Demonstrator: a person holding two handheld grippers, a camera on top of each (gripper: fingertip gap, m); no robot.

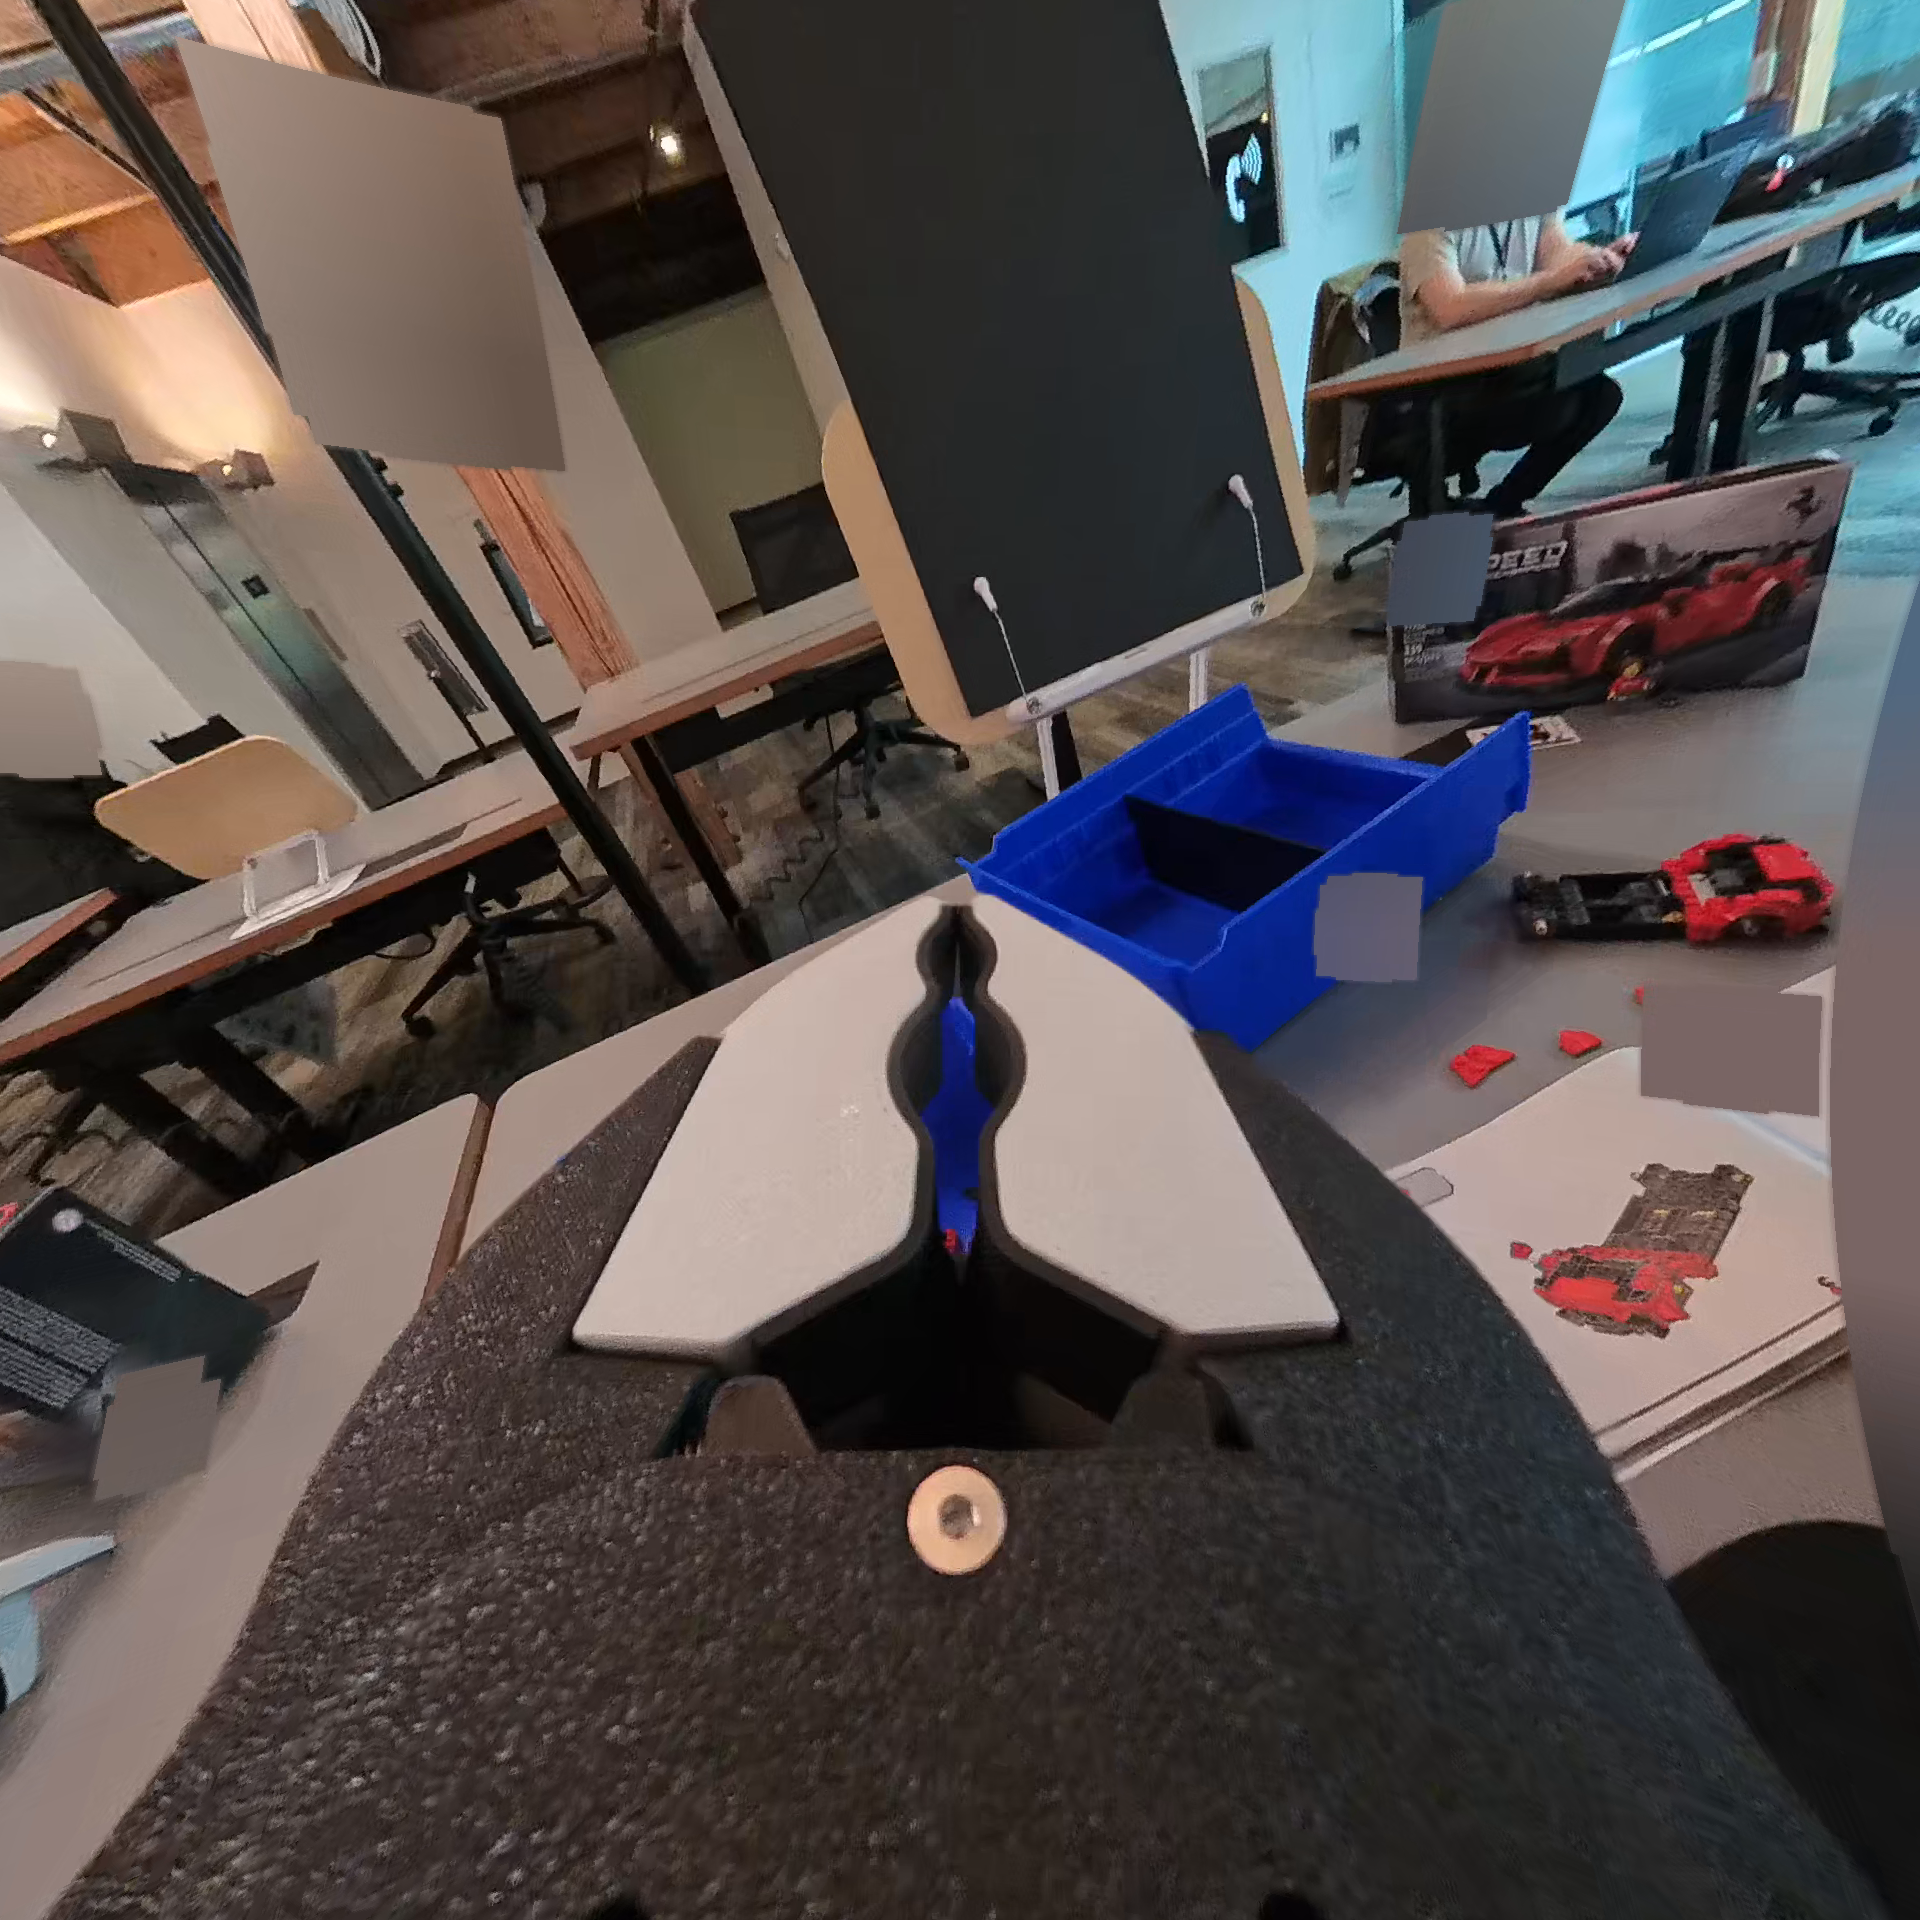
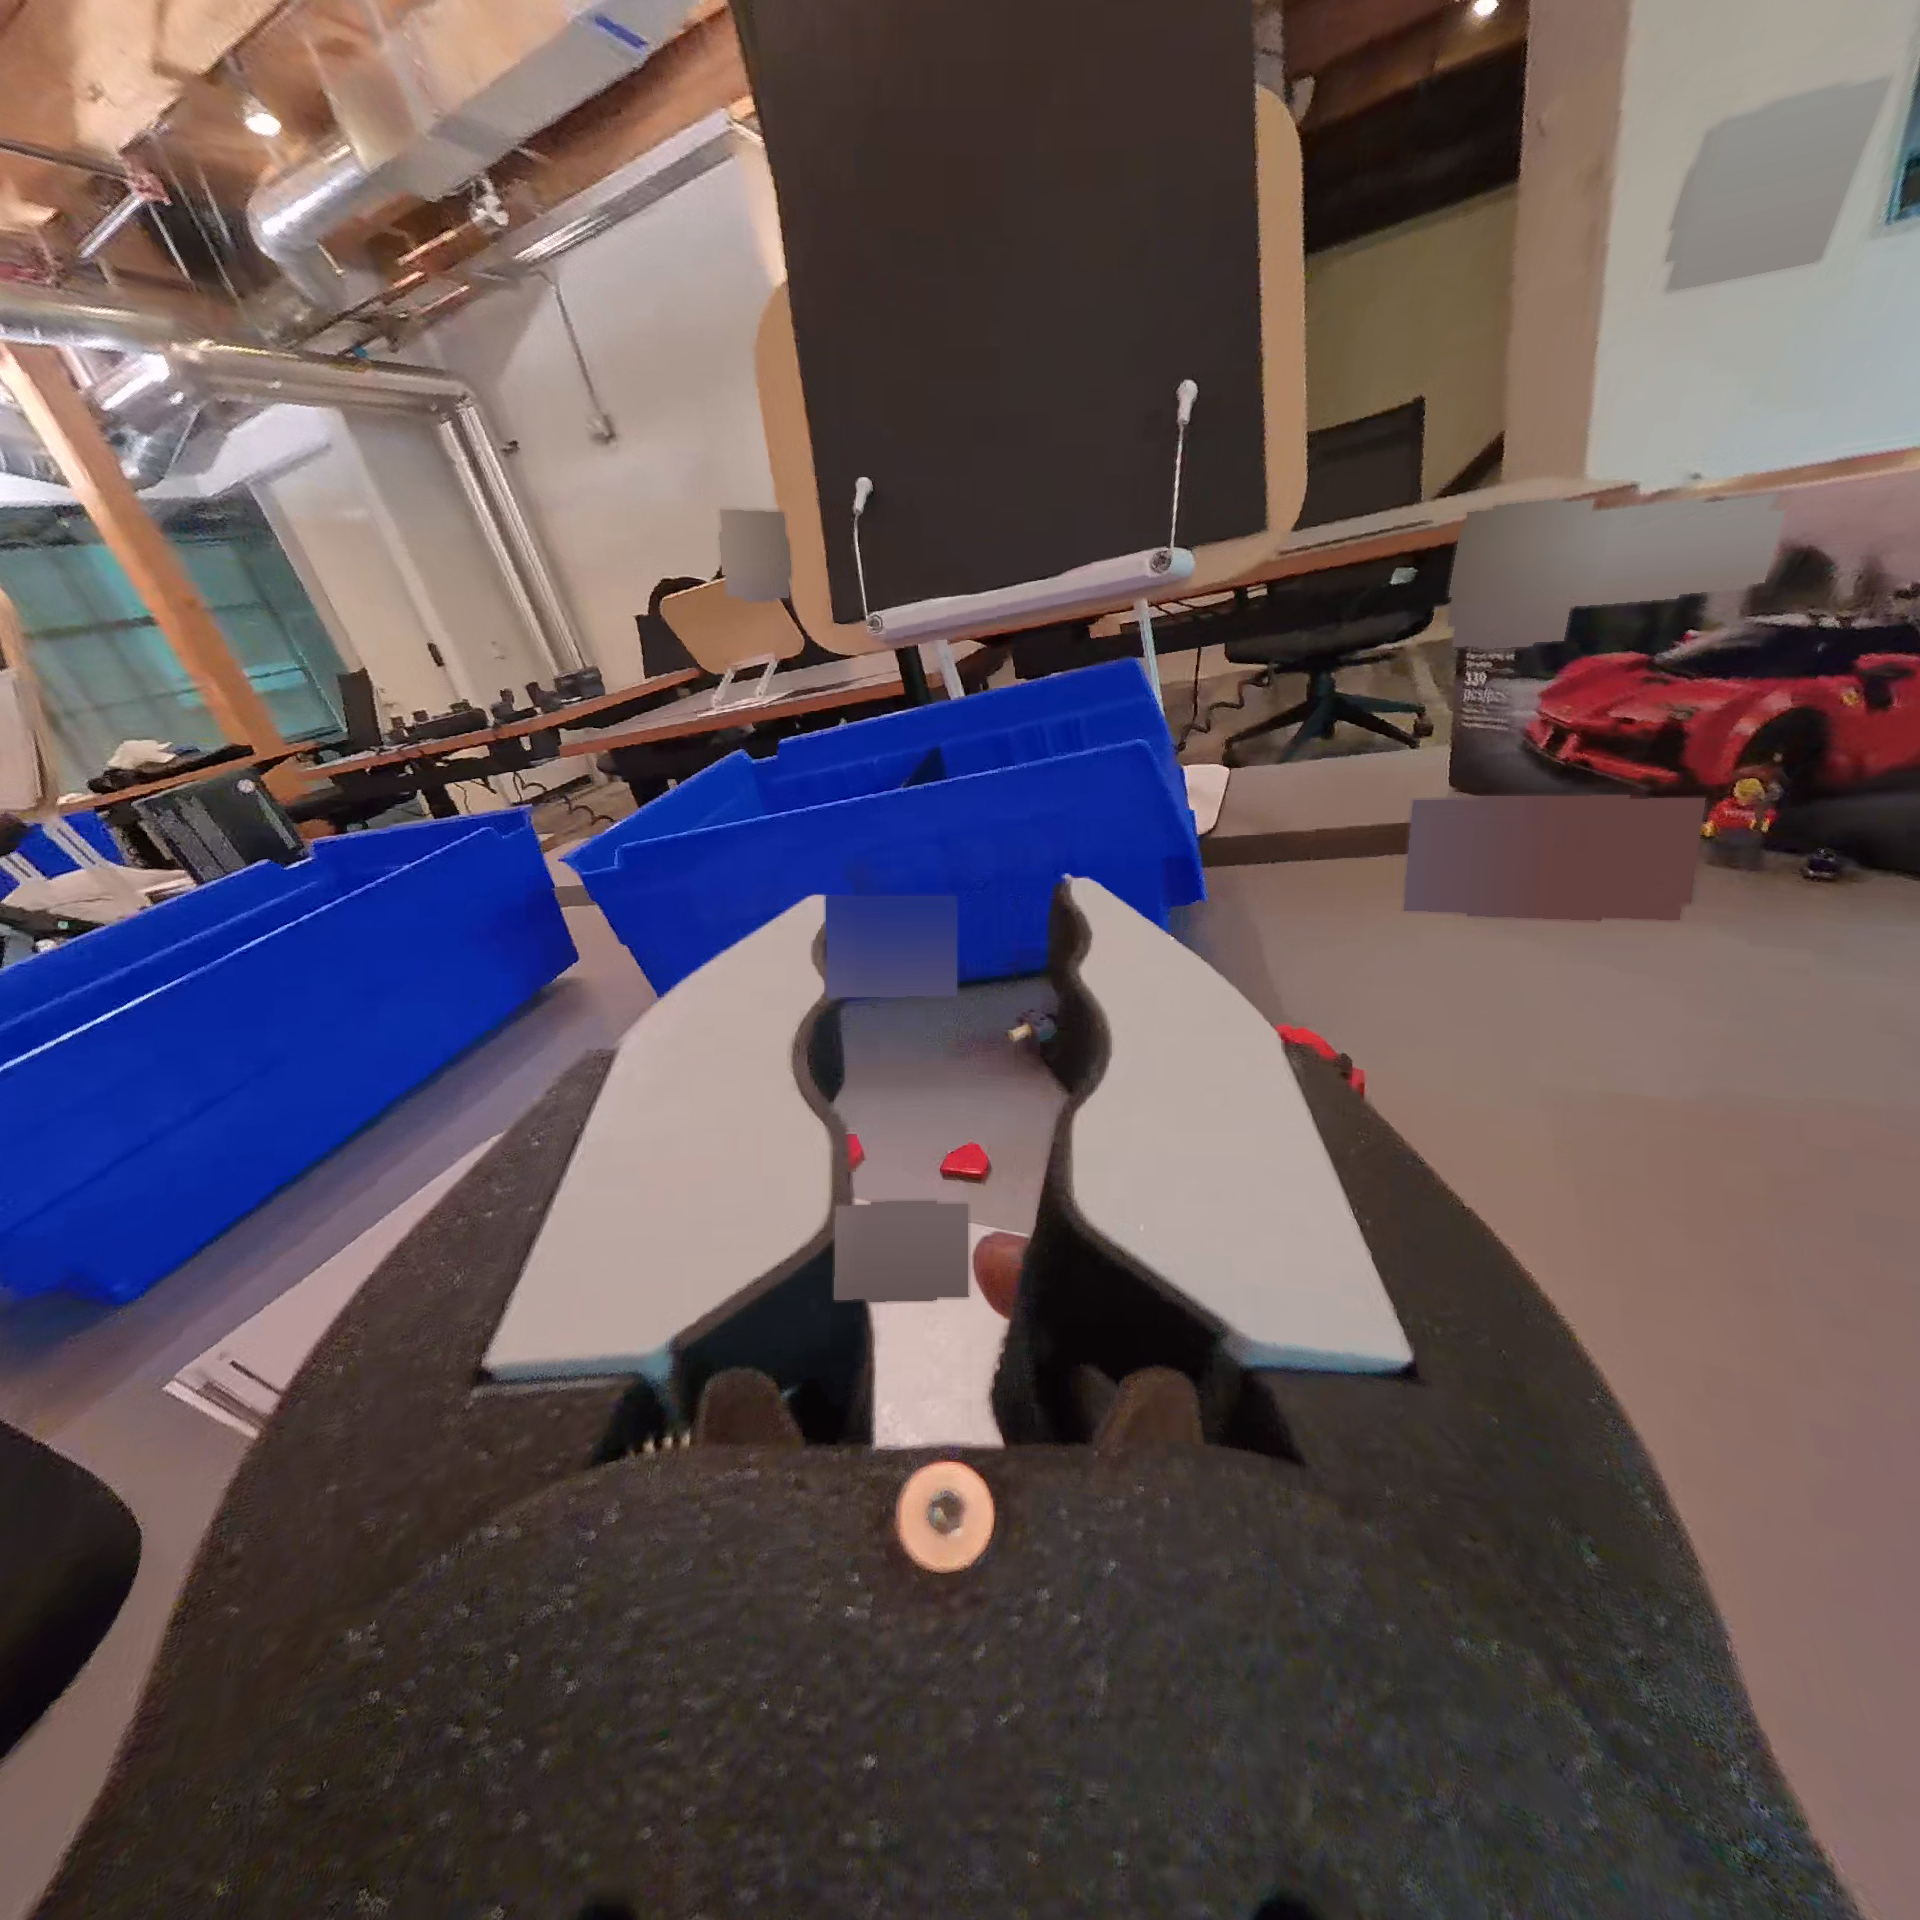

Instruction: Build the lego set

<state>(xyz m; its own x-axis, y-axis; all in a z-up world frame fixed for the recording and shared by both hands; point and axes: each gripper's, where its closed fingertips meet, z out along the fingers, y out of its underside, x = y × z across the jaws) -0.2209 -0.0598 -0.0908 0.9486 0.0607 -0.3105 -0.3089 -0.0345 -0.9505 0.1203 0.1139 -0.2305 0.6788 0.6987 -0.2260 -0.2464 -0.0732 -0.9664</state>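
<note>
The grey desk [image 1: 1714,790] carries everything here. Behind it stands a tall black board [image 1: 997,343] on a white stand. Two blue bins sit on the desk in the right wrist view: a long blue bin [image 2: 260,997] to the left and a divided blue bin [image 2: 904,842] straight ahead, which in the left wrist view shows a black partition across its middle. The lego box [image 1: 1621,592], printed with a red car, stands upright at the far right of the desk, behind the divided bin. An open instruction booklet [image 1: 1621,1278] lies flat near the desk's right side, its page showing a red and dark build.

The half-built lego car [image 1: 1673,894], red at one end with a bare black chassis at the other, rests on the desk between the divided bin and the booklet, apart from both.

The left hand-held gripper [image 1: 958,945] has its grey fingers pressed together at the tips, with only a narrow wavy slit between them; whether anything sits in that slit cannot be told. The right hand-held gripper [image 2: 940,914] has its fingers spread apart, holding nothing.

Loose red lego pieces [image 1: 1481,1065] lie on the desk just beyond the booklet's far edge; seen between the right fingers, one red piece [image 2: 964,1162] lies near a small dark pin [image 2: 1034,1031].
</note>
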